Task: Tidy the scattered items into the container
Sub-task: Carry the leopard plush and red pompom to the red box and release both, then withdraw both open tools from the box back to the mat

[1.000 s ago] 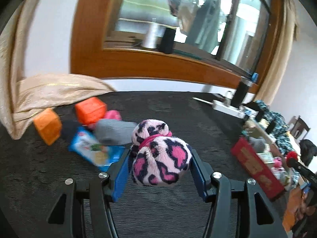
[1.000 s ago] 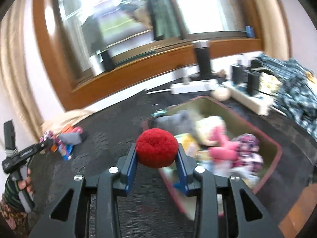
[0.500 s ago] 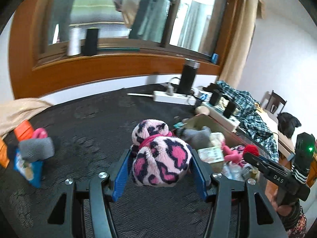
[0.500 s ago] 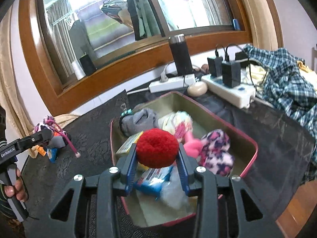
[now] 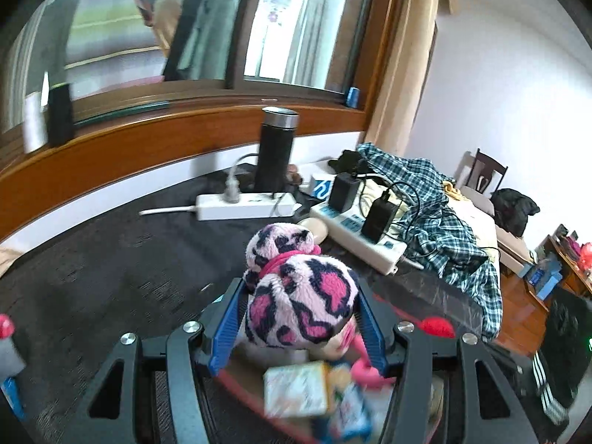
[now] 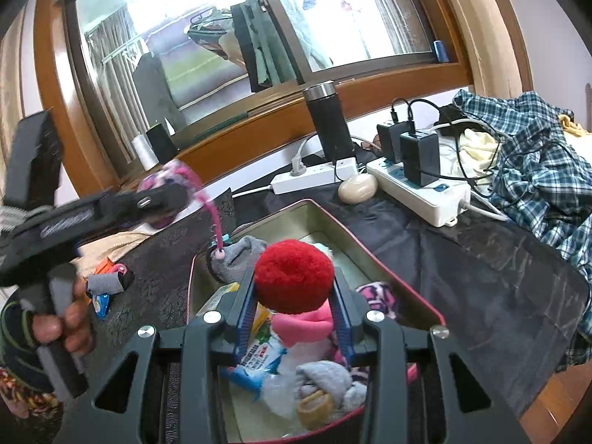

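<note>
Right now both of the person's hand-held grippers are loaded and gathered at the red-rimmed rectangular metal tin point(image 6: 399, 288) on the dark patterned tablecloth point(image 6: 481, 259). The right gripper point(image 6: 294, 309) has its blue-padded fingers clamped on a fluffy red pompom point(image 6: 295, 280), and it hangs directly above the tin's open interior, over a heap of grey socks, snack packets and a pink plush already lying inside. The drop for that one is straight down; nothing lies between the pompom and the pile.

The left gripper point(image 5: 298, 323) is squeezed on a pink and black leopard-print plush scrunchie point(image 5: 299, 303), which bulges up and forward past the fingertips. In the left wrist view the tin's red edge point(image 5: 401, 310) shows just beyond and below the fingers, with blurred packets beneath, so I judge this gripper to sit over the tin's near side. From the right wrist view the left gripper point(image 6: 122, 203) comes in from the left, a thin pink cord point(image 6: 211, 207) dangling from it down to the tin's far left corner.

Out on the cloth to the left, well apart from the tin, a grey rolled sock point(image 6: 105, 284), an orange block and a blue packet lie loose, nearer the left hand. So the tidying is partly along, with items left outside.
</note>
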Action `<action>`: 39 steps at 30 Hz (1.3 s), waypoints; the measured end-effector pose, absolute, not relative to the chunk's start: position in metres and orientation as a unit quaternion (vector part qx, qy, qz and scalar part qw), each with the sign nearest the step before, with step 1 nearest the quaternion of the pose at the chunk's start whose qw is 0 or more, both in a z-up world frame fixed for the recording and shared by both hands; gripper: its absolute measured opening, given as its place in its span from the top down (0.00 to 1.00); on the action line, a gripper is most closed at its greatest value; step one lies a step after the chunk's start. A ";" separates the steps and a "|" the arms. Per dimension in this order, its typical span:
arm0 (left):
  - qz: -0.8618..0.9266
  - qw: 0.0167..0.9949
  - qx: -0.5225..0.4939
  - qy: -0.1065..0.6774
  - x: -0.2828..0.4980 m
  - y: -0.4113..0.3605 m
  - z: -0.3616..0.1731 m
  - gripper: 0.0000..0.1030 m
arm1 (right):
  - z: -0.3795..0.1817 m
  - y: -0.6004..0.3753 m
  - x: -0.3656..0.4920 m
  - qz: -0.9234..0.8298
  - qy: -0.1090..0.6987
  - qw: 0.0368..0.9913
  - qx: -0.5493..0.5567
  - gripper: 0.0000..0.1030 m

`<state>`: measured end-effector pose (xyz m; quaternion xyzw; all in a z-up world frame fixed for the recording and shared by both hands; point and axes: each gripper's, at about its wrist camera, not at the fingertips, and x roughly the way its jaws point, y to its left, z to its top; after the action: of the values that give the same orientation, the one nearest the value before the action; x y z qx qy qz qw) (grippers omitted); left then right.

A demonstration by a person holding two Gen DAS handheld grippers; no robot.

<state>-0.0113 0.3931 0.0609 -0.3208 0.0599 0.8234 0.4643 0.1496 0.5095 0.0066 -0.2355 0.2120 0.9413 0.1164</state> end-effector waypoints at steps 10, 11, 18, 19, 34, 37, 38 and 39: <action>0.800 0.474 -0.358 0.087 -0.034 0.455 0.027 0.37 | 0.003 0.527 0.146 0.939 0.221 0.115 -0.237 0.60; 0.799 0.473 -0.361 0.086 -0.036 0.455 0.025 0.32 | 0.003 0.528 0.144 0.939 0.222 0.114 -0.238 0.60; 0.803 0.461 -0.371 0.072 -0.047 0.443 0.022 0.27 | 0.001 0.529 0.135 0.937 0.225 0.108 -0.244 0.60; 0.805 0.458 -0.371 0.069 -0.049 0.439 0.023 0.27 | 0.002 0.528 0.134 0.937 0.224 0.107 -0.245 0.59; 0.829 0.429 -0.355 0.044 -0.058 0.380 0.034 0.27 | 0.033 0.505 0.106 0.949 0.184 0.083 -0.242 0.54; 0.831 0.426 -0.356 0.040 -0.060 0.374 0.032 0.27 | 0.028 0.502 0.104 0.946 0.184 0.088 -0.254 0.43; 0.832 0.424 -0.356 0.039 -0.061 0.372 0.032 0.27 | 0.027 0.502 0.104 0.944 0.186 0.090 -0.256 0.43; 0.831 0.424 -0.358 0.038 -0.061 0.371 0.031 0.27 | 0.026 0.503 0.105 0.943 0.188 0.092 -0.257 0.42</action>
<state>-0.0610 0.3714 0.0311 -0.3578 0.0384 0.8312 0.4239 0.1049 0.5027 0.0260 -0.2567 0.1884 0.9435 0.0921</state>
